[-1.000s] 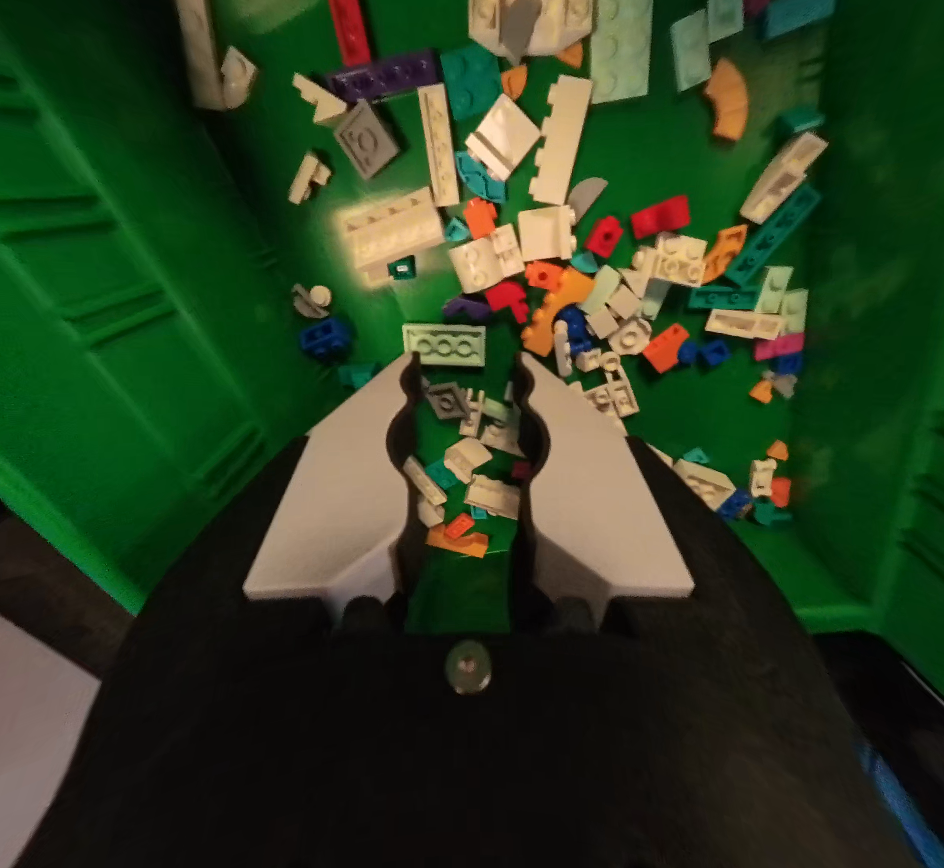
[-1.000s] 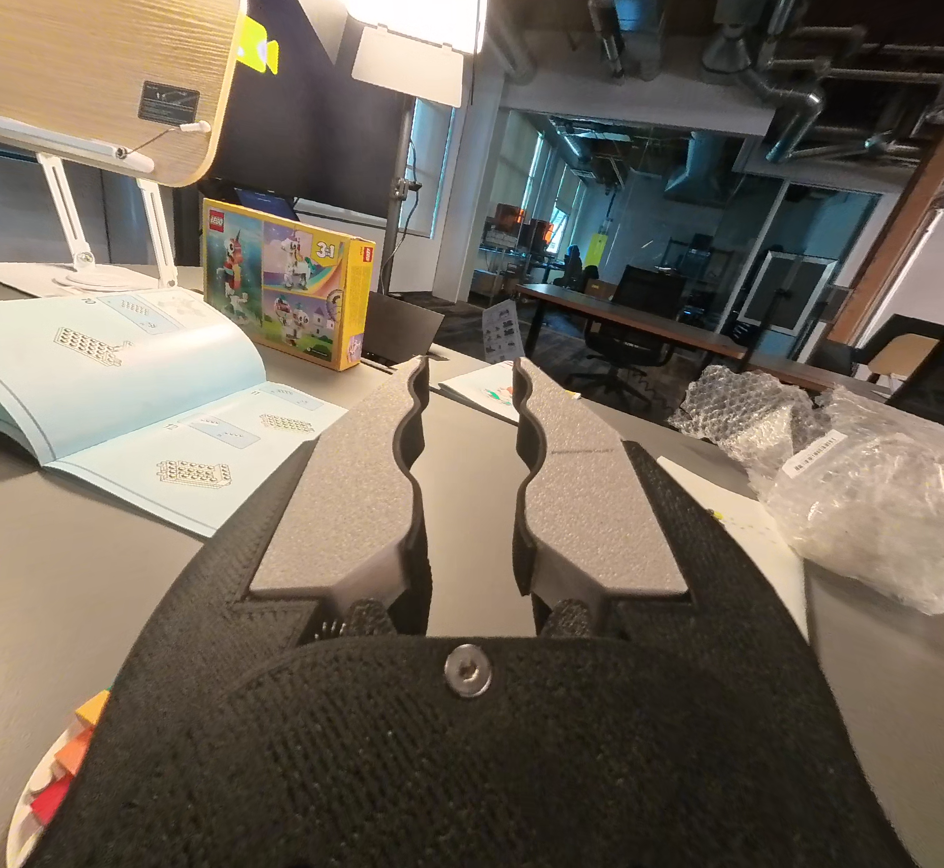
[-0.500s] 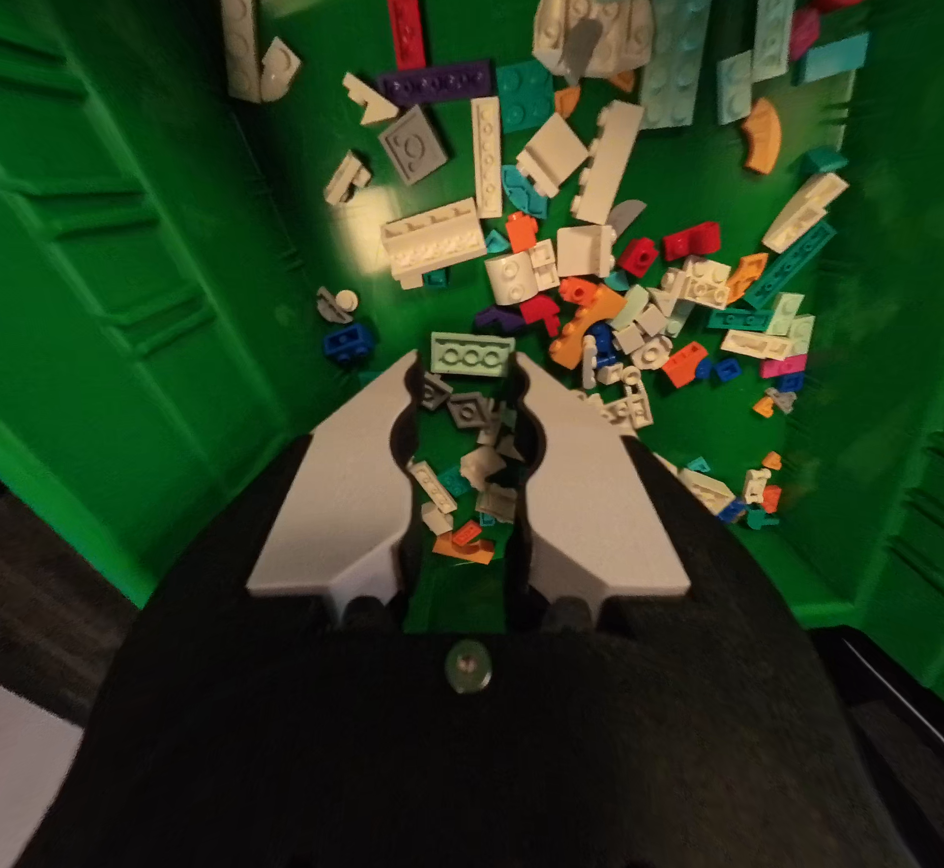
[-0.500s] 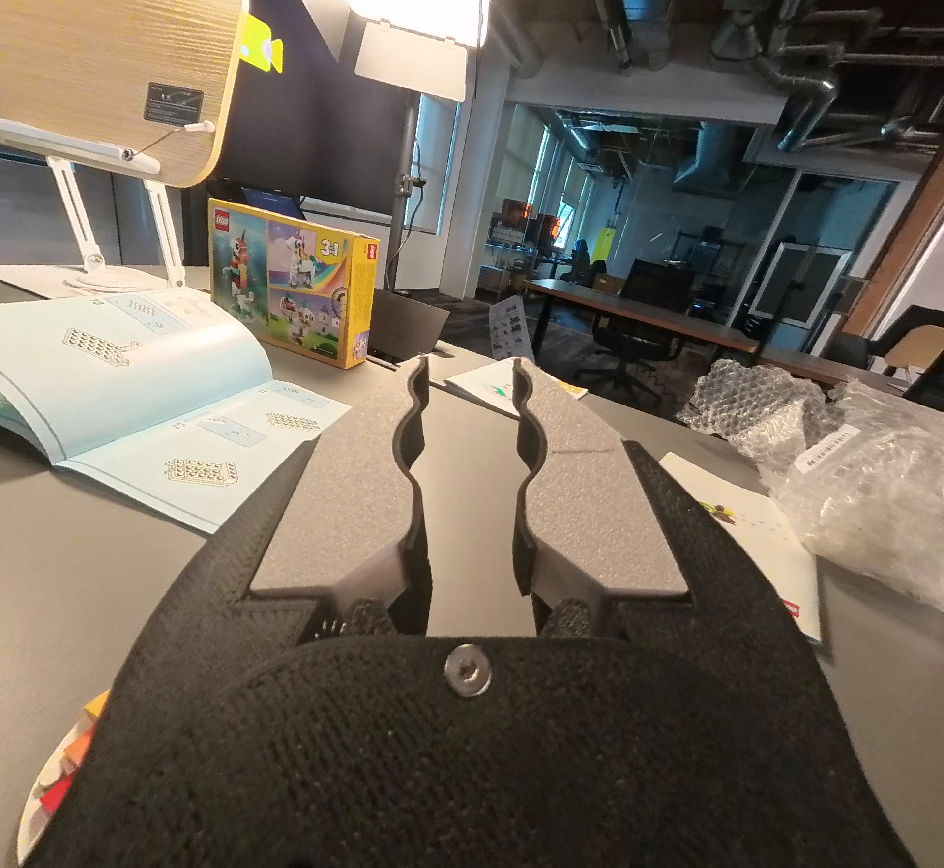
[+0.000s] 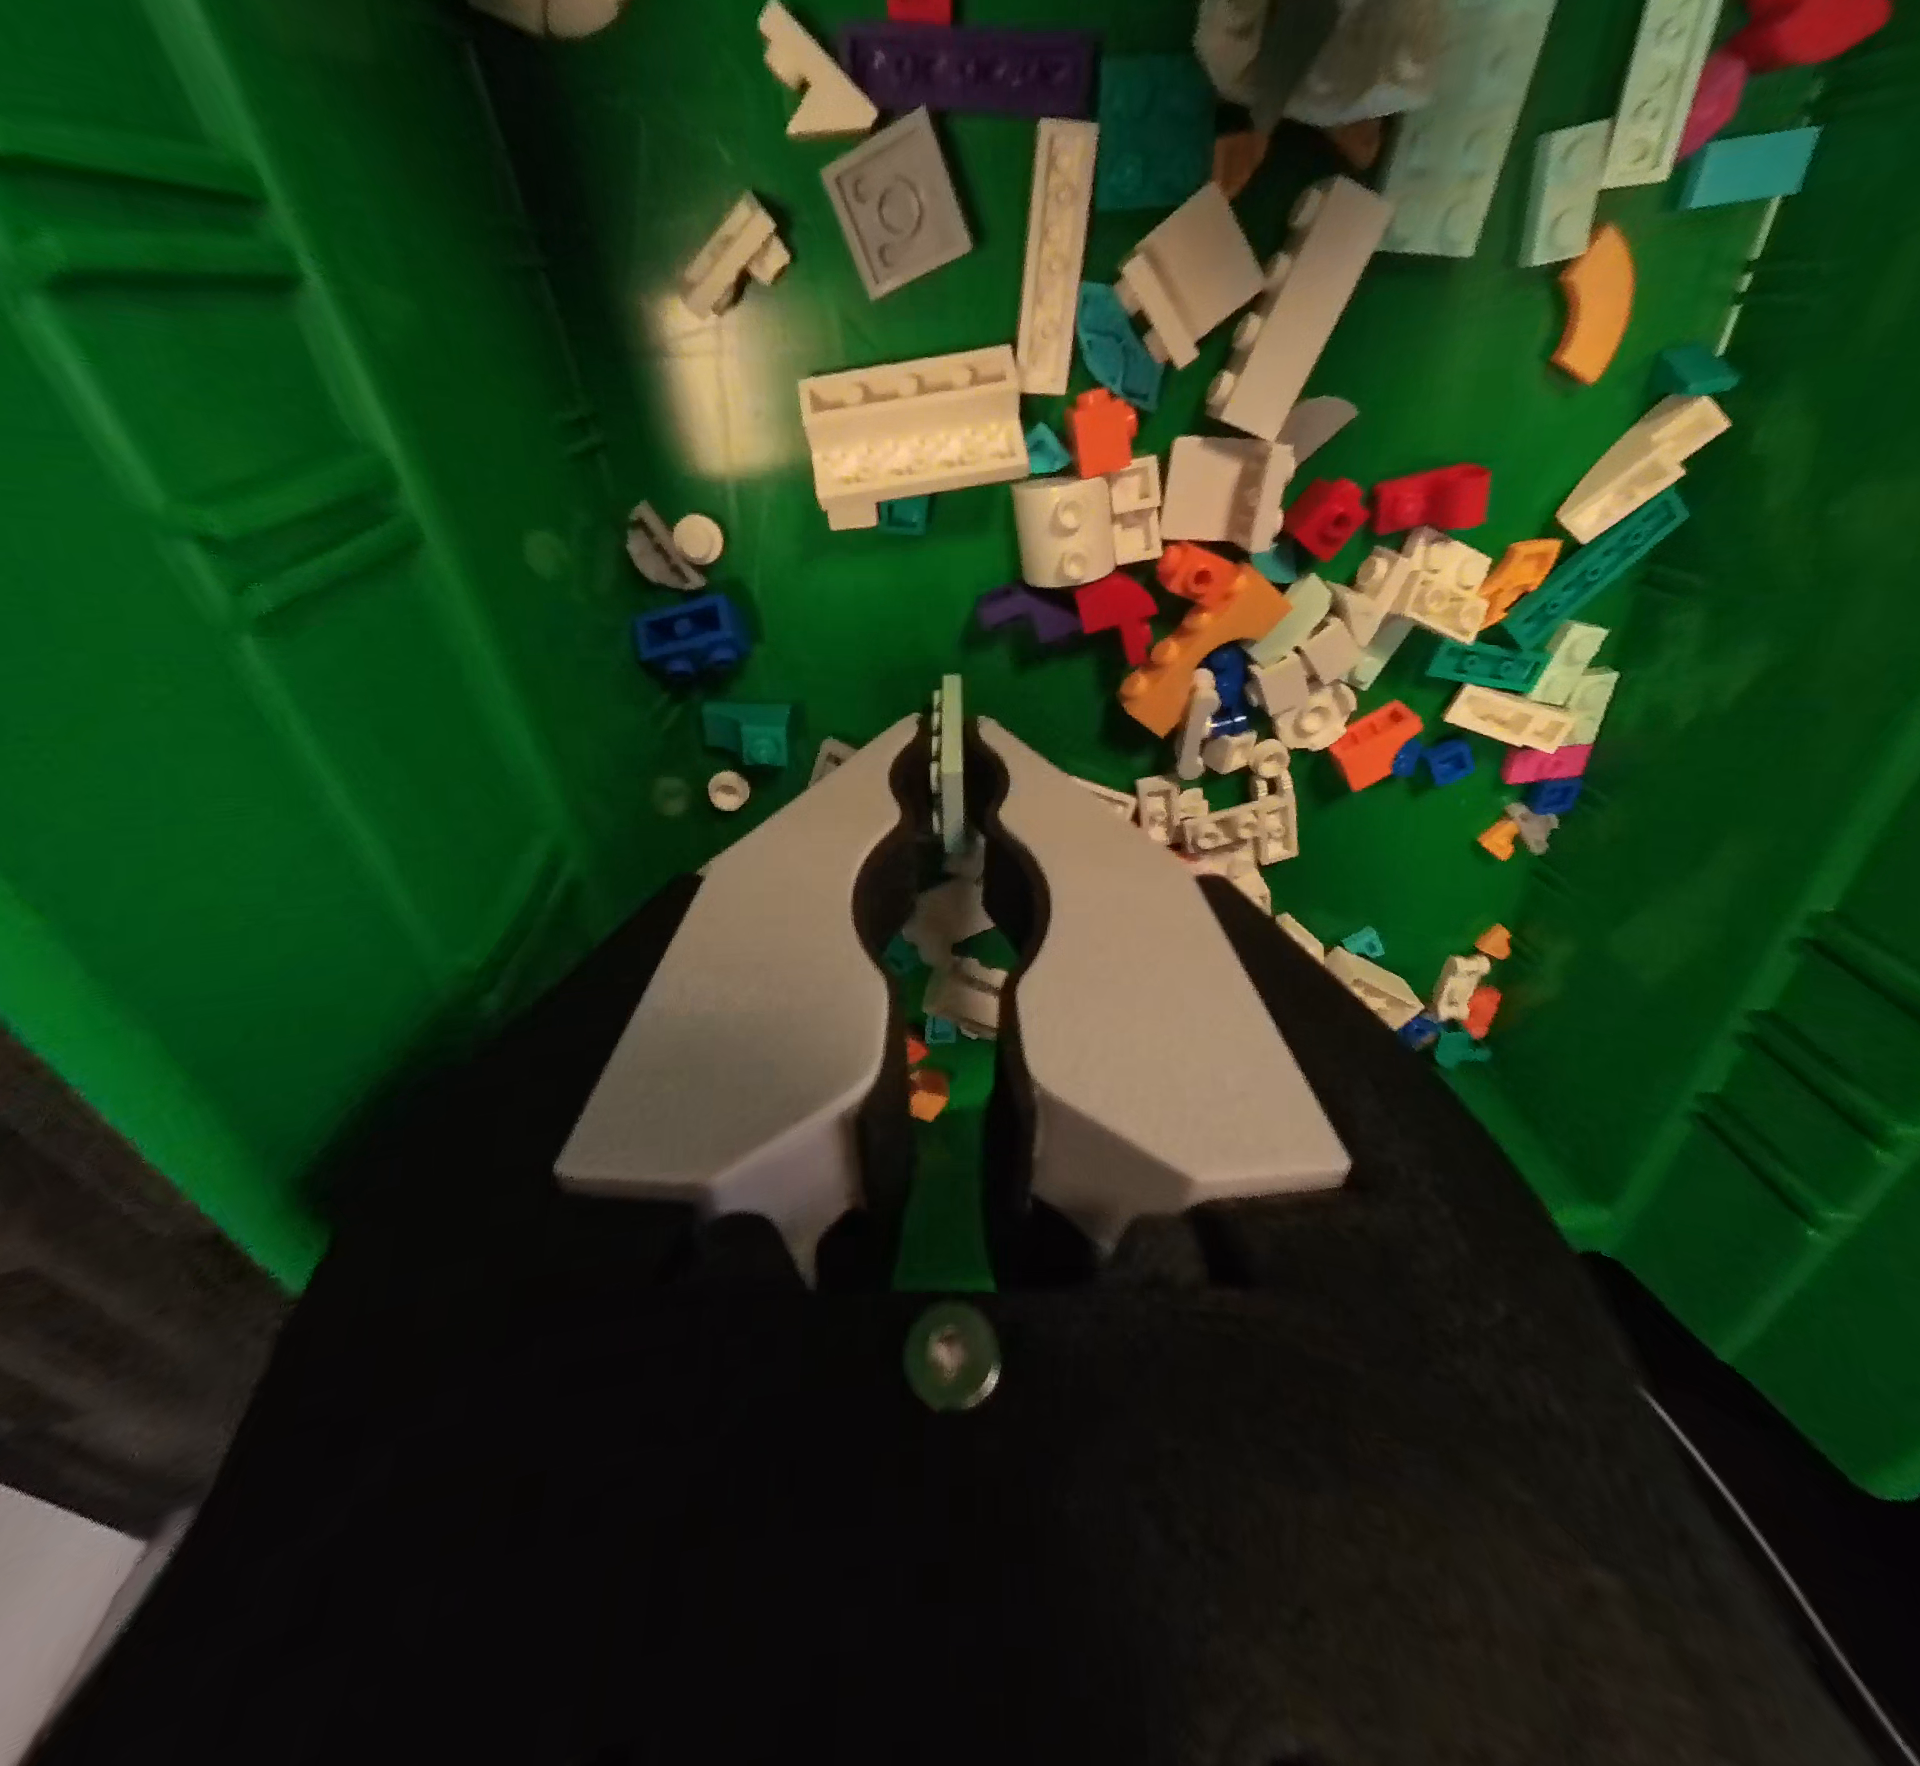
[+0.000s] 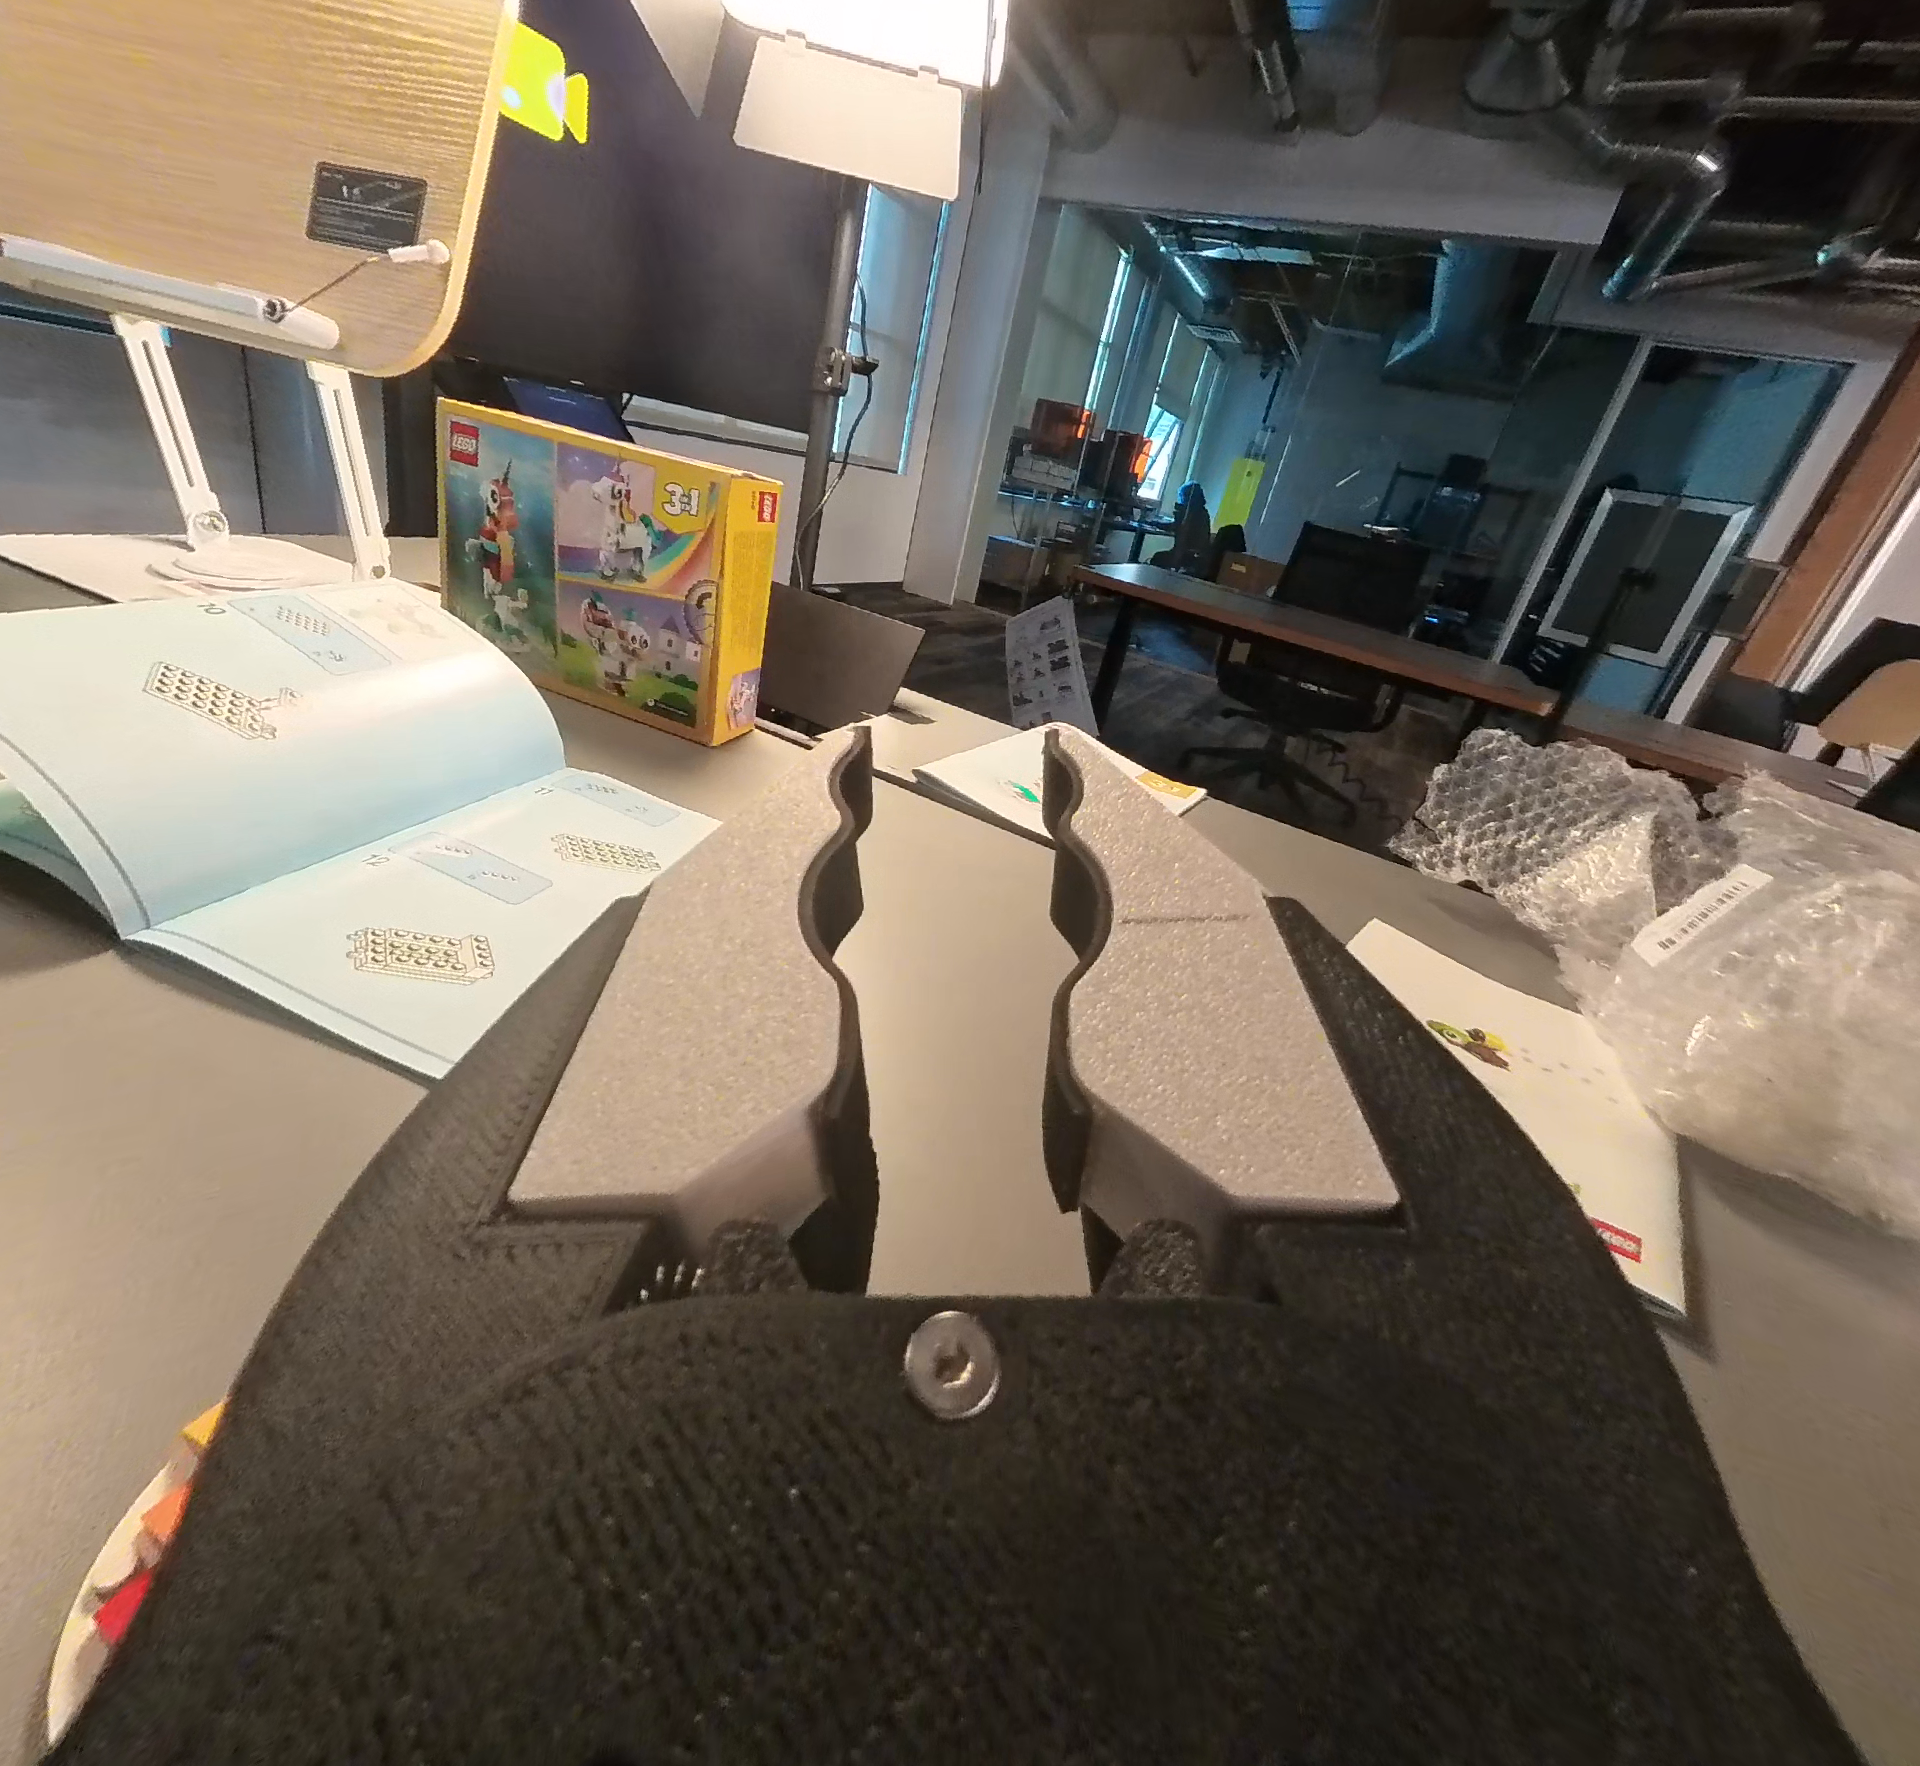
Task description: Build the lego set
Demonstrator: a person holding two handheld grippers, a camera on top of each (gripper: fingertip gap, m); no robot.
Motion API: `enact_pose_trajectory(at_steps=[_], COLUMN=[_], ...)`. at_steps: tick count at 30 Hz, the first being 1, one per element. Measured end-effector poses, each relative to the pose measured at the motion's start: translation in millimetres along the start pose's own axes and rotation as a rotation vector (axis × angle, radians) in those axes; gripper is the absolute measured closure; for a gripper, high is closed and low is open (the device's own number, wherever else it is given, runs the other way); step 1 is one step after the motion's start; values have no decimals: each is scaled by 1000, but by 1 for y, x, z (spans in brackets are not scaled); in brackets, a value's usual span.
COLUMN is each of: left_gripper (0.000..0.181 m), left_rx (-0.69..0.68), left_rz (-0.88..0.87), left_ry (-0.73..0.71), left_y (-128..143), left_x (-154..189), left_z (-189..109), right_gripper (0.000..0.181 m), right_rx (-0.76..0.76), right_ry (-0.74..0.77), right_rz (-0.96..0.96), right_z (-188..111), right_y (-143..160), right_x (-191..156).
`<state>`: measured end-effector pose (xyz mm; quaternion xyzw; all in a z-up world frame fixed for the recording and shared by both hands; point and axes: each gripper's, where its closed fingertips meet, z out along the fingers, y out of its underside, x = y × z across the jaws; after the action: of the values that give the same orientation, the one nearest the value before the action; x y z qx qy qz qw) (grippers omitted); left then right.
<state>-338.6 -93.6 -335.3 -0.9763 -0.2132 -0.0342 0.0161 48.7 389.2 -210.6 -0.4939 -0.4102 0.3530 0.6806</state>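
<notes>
The left gripper (image 5: pixel 951 729) has squeezed shut on the pale green plate (image 5: pixel 948 760), lifting it edge-up from the green bin (image 5: pixel 312 573) for building, while the right gripper (image 6: pixel 954 750) waits open.

We see the left gripper (image 5: pixel 951 729), open a moment ago, now clamped on the pale green studded plate (image 5: pixel 950 766), turned edge-on.

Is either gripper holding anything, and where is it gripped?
Left gripper pinches a pale green flat lego plate edge-on across its faces; right gripper holds nothing.
</notes>
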Motion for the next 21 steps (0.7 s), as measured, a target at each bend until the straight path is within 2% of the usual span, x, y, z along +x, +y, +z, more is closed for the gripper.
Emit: enact_pose_trajectory(at_steps=[1, 3, 5, 7, 9, 11, 13, 15, 17, 21], left_gripper=[177, 177, 177, 177, 177, 177, 177, 177, 177, 177], left_rx=[31, 149, 327, 518, 657, 763, 886, 914, 887, 815], left_rz=[14, 48, 120, 242, 415, 615, 829, 919, 977, 1188], left_ry=[-21, -87, -184, -227, -192, -127, 36, 125, 87, -325], left_y=[-3, -16, -36, -52, -61, -66, -64, -65, -75, -101], left_x=[1, 13, 42, 96, 166, 237, 314, 358, 373, 354], left_z=[-4, -23, -57, -91, -104, -97, -80, -54, -26, 9], right_gripper=[150, 150, 150, 150, 150, 150, 150, 150, 150, 150], right_rx=[0, 1, 0, 3, 4, 3, 4, 5, 6, 7], right_ry=[0, 1, 1, 0, -2, -7, -7, -8, -9, -15], right_rz=[1, 1, -2, -7, -9, -11, -16, -14, -13, -17], right_z=[0, 0, 0, 1, 1, 1, 1, 0, 0, 0], right_y=[0, 0, 0, -1, -1, -1, -2, -2, -2, -3], right_x=[0, 0, 0, -1, -2, -3, -4, -4, -4, -6])
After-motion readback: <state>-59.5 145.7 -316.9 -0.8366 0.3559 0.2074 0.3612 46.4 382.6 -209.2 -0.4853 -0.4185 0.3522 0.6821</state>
